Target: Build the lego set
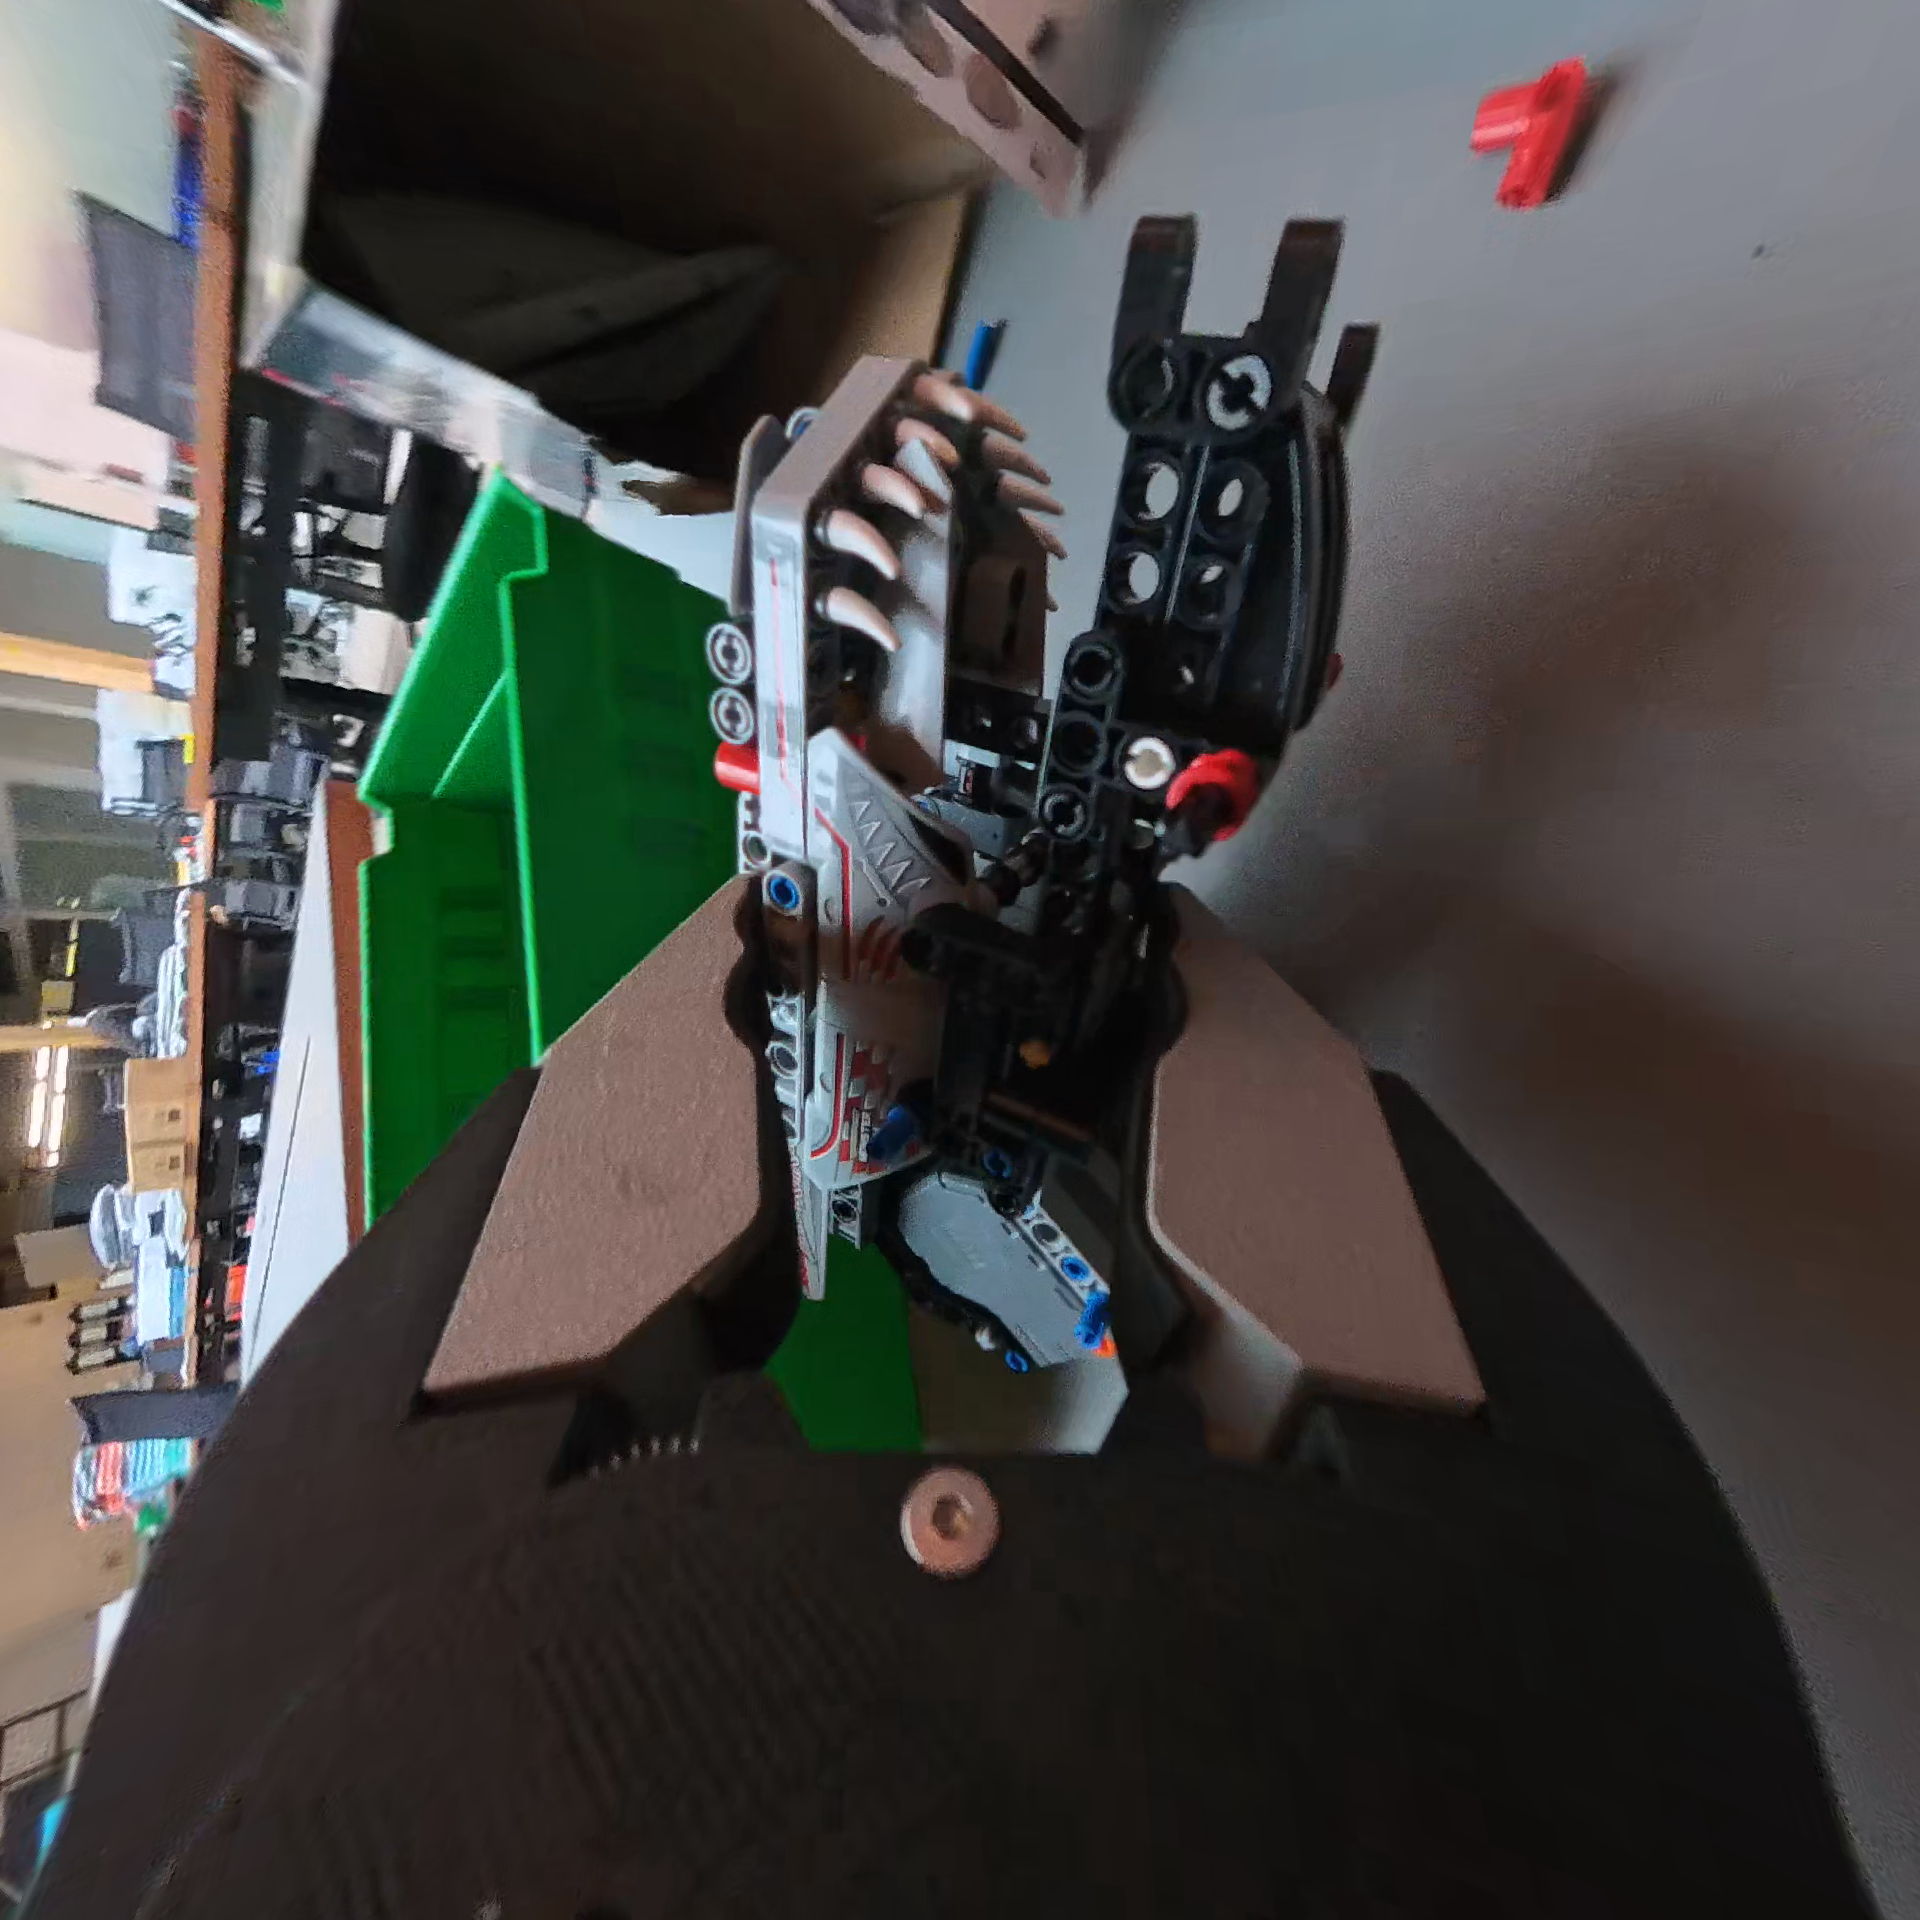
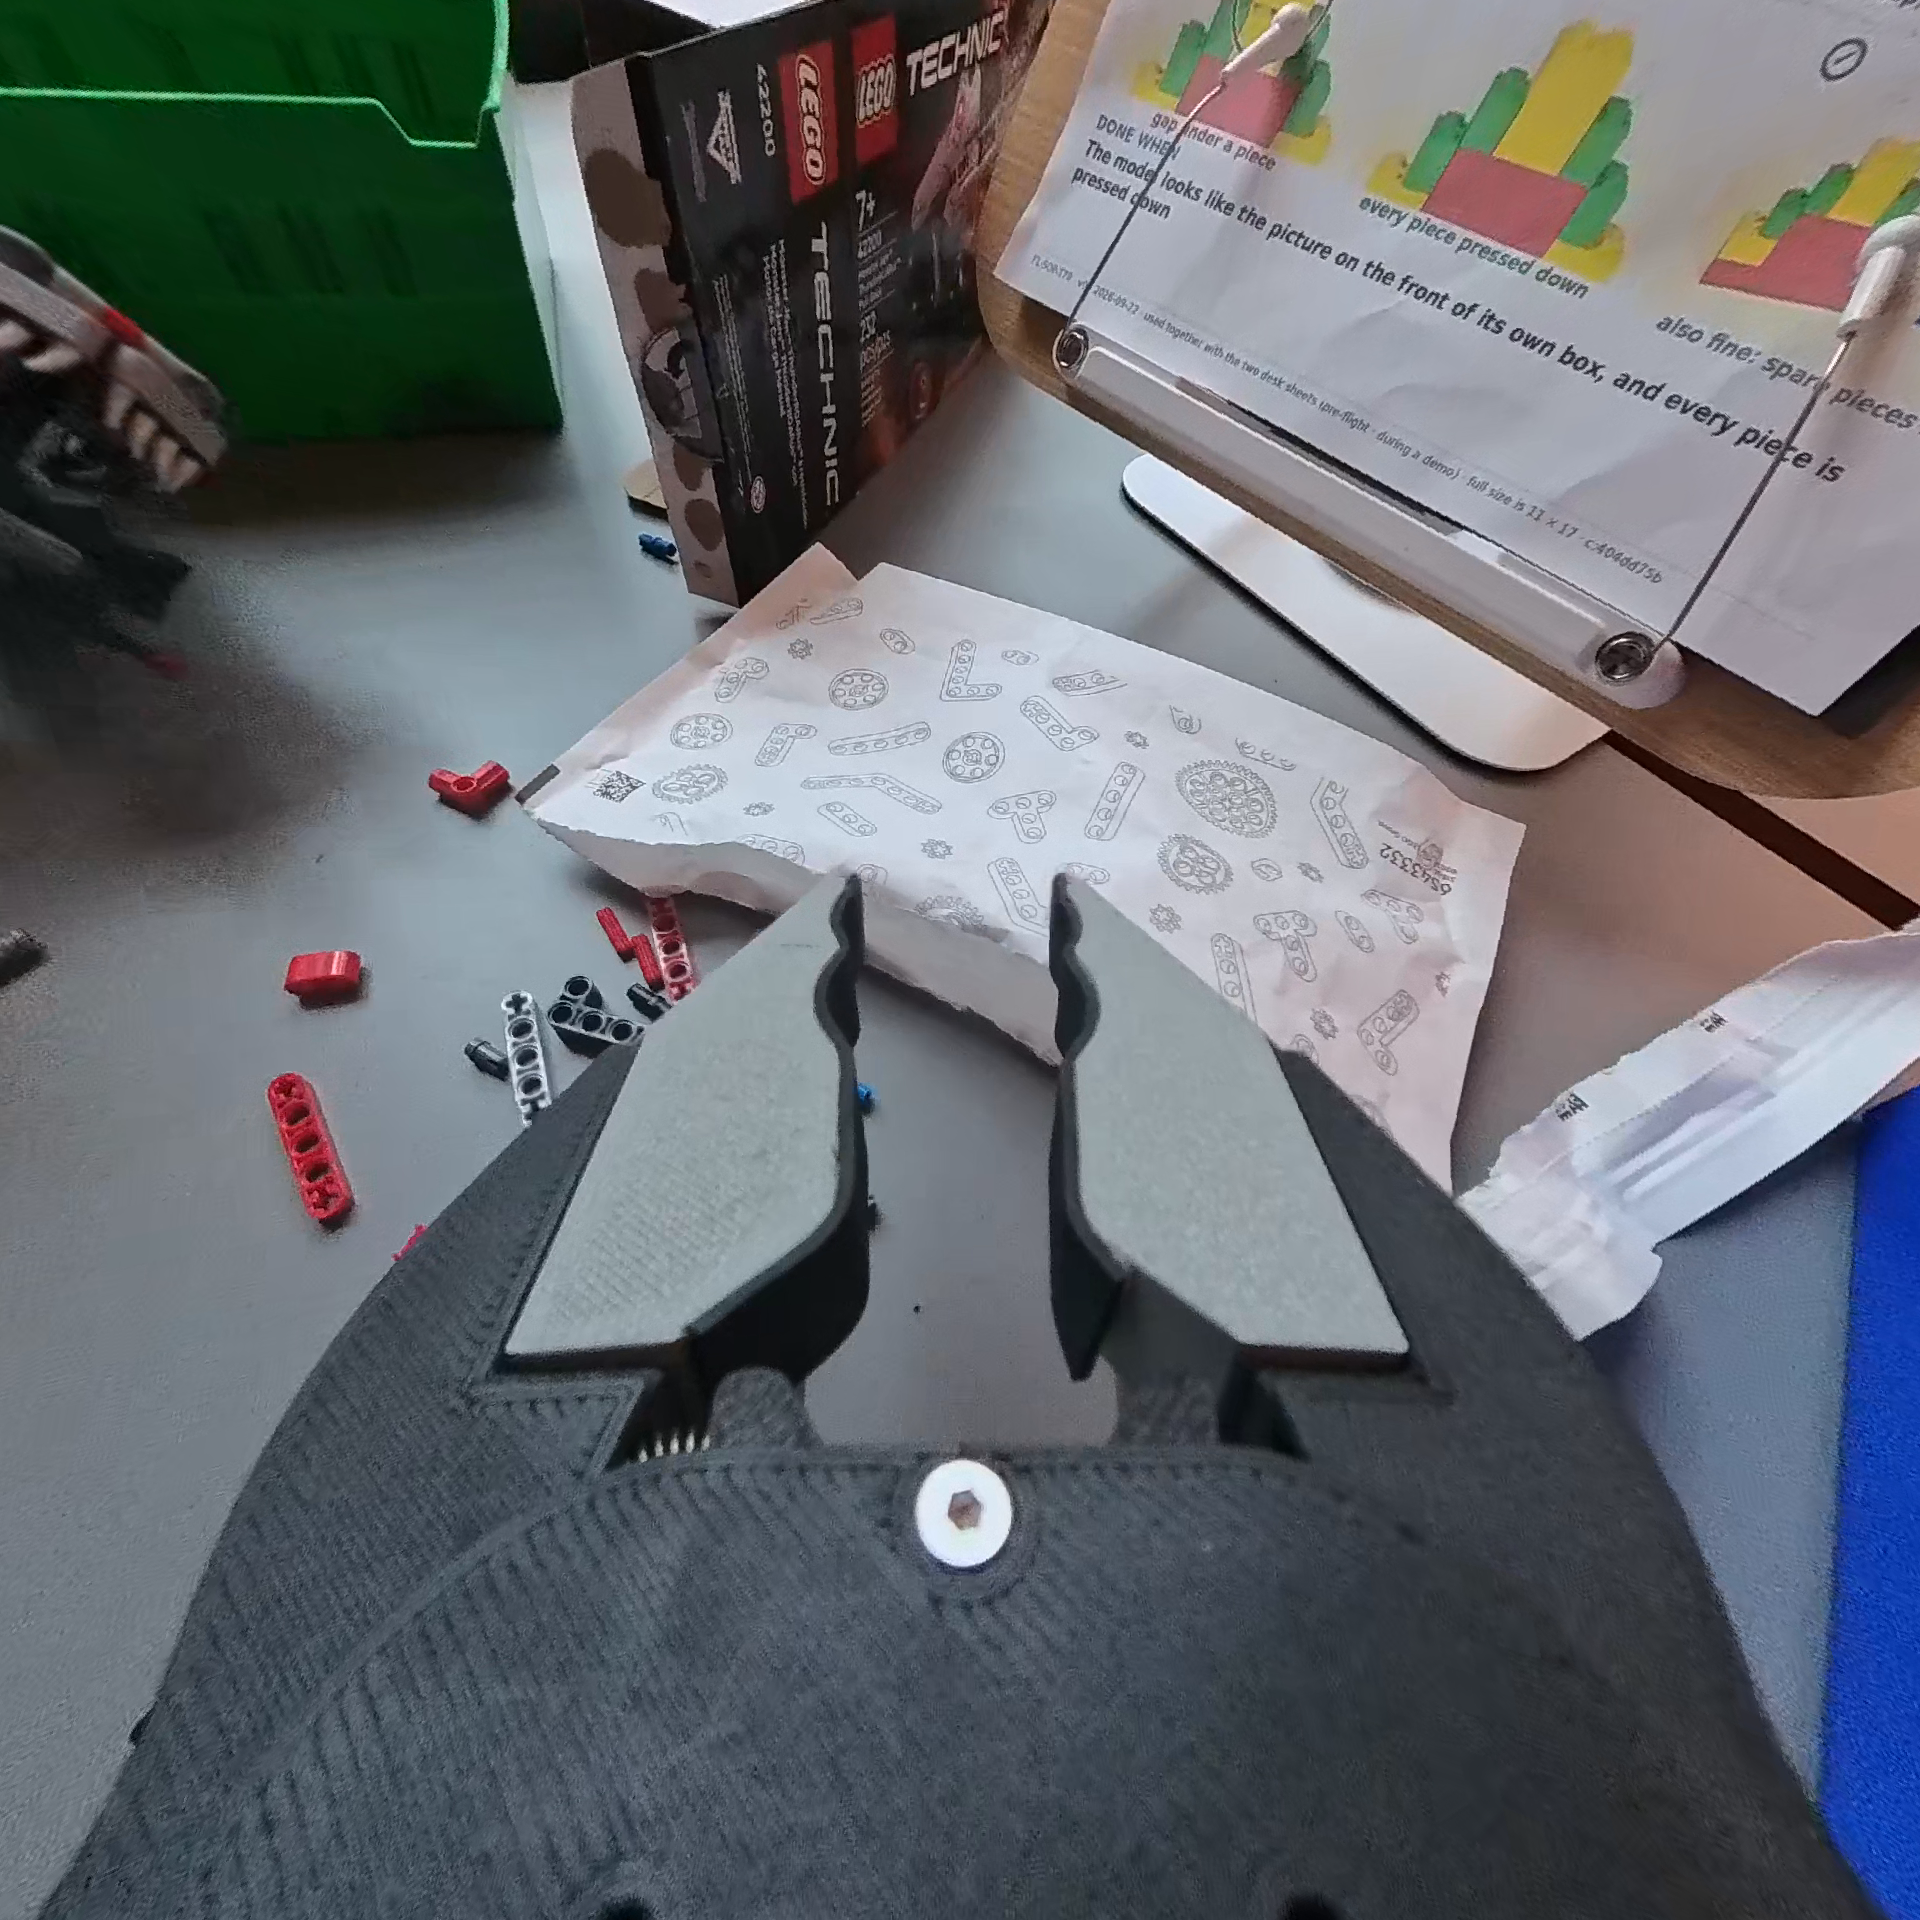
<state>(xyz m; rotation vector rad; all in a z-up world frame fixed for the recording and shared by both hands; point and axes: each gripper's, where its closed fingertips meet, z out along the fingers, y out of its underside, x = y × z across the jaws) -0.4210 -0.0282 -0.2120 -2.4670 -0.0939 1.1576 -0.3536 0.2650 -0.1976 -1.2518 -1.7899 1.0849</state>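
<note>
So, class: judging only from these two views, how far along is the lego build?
Done: a sizeable model with grey toothed panels on a black frame is already joined up. In hand: the left gripper is shut on that model and holds it up off the table, while the right gripper is open and empty over the torn paper bag. Left: loose red, black and white pieces still lie unattached on the table.

Grey-black toothed lego model (image 1: 966,831), lifted, tilted
</note>
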